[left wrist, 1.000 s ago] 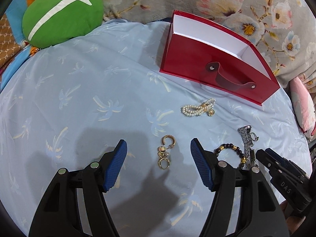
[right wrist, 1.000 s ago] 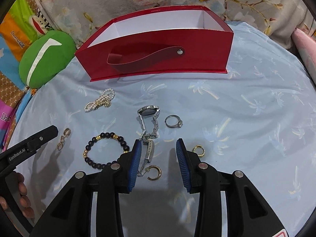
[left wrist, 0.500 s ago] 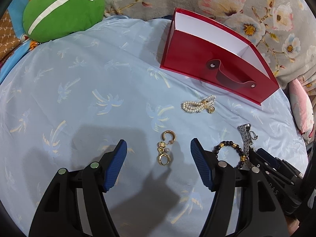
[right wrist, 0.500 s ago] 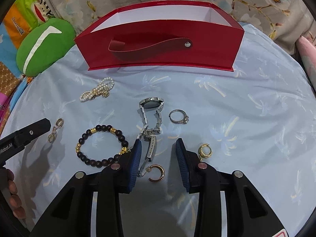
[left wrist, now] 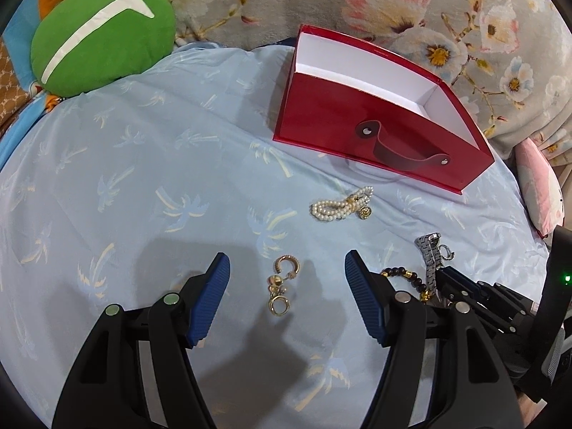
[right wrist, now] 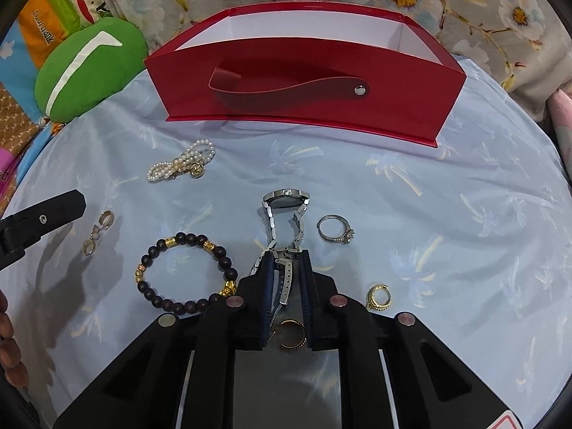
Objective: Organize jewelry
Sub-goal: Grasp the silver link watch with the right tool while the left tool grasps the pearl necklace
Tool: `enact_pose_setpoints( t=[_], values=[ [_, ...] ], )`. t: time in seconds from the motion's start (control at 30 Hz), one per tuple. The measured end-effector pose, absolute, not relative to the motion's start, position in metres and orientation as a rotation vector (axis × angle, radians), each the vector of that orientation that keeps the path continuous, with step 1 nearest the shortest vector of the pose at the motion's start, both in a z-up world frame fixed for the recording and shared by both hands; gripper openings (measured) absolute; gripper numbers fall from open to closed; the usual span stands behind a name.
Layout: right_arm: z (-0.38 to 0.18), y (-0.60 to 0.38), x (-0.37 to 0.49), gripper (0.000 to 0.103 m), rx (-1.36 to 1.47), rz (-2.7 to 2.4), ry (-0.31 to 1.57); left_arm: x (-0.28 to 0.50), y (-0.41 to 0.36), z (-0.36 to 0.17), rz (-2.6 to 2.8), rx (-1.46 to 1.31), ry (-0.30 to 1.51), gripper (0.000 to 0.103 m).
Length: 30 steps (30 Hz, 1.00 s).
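Left wrist view: left gripper (left wrist: 287, 298) hanging wide open over pale blue palm-print fabric (left wrist: 143, 178), nothing between the blue ribbed pads. Directly between and just ahead of the jaws, lying flat, a gold hoop earring with dangling charm (left wrist: 280, 287). Farther and slightly right, a bundled white pearl bracelet with a gold charm (left wrist: 341, 207). Beyond that, an open red cardboard box with white lining and a dark strap handle (left wrist: 357, 125), standing on the fabric at the far side. At right, partly hidden behind the right-hand finger, a dark wooden bead bracelet with gold spacers (left wrist: 404, 275) and a silver metal link watch (left wrist: 430, 261), its band disappearing into the tip of the right gripper (left wrist: 443, 280). Far left, a green round cushion with a white stripe (left wrist: 100, 35)

Right wrist view: right gripper (right wrist: 286, 279) closing, jaws nearly together, pads pinching the loose clasp end of the silver watch band; watch (right wrist: 286, 221) stretched away from the jaws, its round face on the far end, resting on the fabric. Under the gripper, near side, a thin gold hoop earring (right wrist: 291, 334). Right of the jaws, a chunky gold huggie earring (right wrist: 379, 296); farther, beside the watch band, a silver ring with a stone (right wrist: 336, 228). Left of the jaws, bead bracelet touching the finger. Red box far, empty white interior visible
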State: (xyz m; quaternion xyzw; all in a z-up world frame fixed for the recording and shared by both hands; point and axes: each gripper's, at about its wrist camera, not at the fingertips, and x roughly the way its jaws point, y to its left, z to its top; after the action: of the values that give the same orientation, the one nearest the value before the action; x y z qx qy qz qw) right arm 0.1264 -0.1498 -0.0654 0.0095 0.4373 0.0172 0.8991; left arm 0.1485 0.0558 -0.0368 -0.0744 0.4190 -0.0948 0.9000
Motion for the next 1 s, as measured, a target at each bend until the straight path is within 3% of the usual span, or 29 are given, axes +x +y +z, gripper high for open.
enact_pose_setpoints(
  t=[0.57,0.7,0.9,1.0],
  values=[
    [-0.053,-0.179,0.107,0.004,0.147,0.044,0.908,0.217,-0.013,-0.053,-0.359,0.020,0.975,0.064],
    [-0.052,-0.182,0.104,0.004,0.156,0.048,0.908,0.223,-0.023,-0.060,-0.325,0.046,0.962,0.049],
    [-0.050,-0.184,0.104,0.004,0.168,0.051,0.898,0.223,-0.024,-0.058,-0.354,0.030,0.969,0.004],
    [-0.047,-0.184,0.103,0.004,0.172,0.051,0.887,0.221,-0.022,-0.056,-0.357,0.015,0.968,0.000]
  ],
)
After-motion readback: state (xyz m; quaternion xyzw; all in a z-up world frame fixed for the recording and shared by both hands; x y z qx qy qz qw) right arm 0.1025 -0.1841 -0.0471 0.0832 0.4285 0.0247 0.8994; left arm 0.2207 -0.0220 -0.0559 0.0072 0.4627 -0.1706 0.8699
